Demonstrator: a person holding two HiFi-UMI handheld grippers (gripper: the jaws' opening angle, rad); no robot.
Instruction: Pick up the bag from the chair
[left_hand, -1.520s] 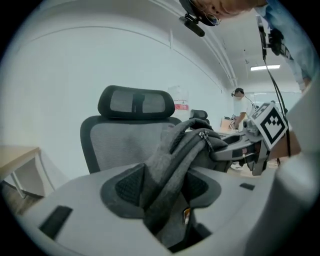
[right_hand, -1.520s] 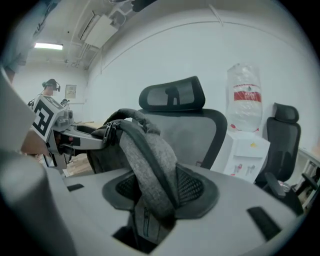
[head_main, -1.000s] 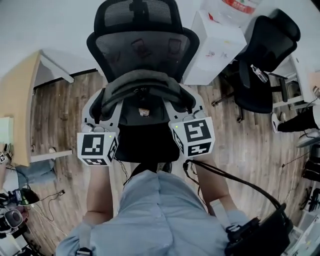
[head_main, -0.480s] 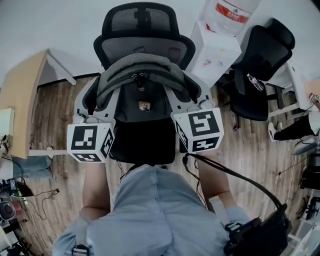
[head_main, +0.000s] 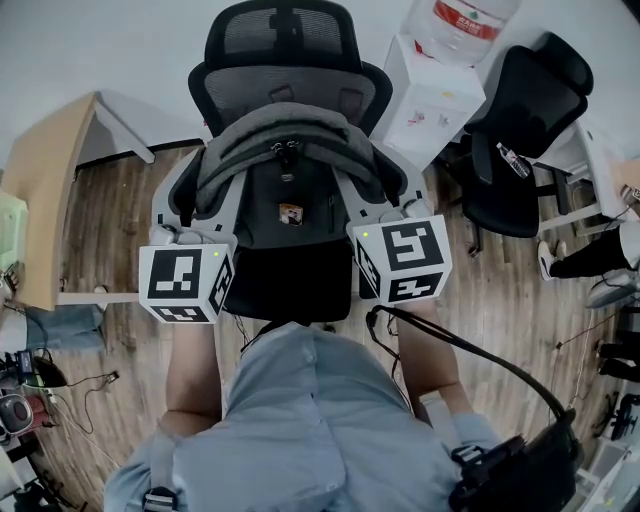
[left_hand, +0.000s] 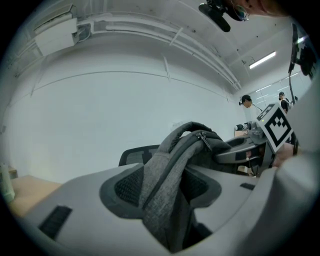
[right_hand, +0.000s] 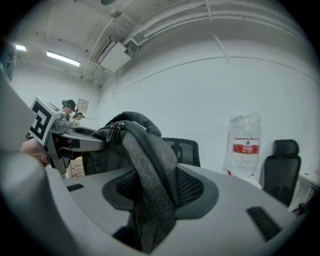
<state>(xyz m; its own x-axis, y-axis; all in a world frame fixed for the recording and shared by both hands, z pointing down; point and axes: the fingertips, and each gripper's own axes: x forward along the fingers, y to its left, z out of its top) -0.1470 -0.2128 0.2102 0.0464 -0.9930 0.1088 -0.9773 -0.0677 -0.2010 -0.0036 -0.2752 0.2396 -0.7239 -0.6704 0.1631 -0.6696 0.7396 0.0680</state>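
Grey backpack (head_main: 285, 180) upright over office chair (head_main: 280, 45), left gripper (left_hand: 167, 192) clamped on its 9 o'clock side, right gripper (right_hand: 157, 192) on its 3 o'clock side, equally near

A wood-plank floor (head_main: 500, 290) met a white wall (head_main: 100, 40), with a pale wooden bench (head_main: 40, 200) at left, a white water dispenser (head_main: 430, 100) and a spare black office chair (head_main: 520, 120) at right, and strip lights (right_hand: 62, 58) overhead.

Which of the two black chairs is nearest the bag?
The mesh-backed chair with the headrest, directly behind the grey bag clamped by the left gripper and right gripper; the other chair stands off right, beside the water dispenser.
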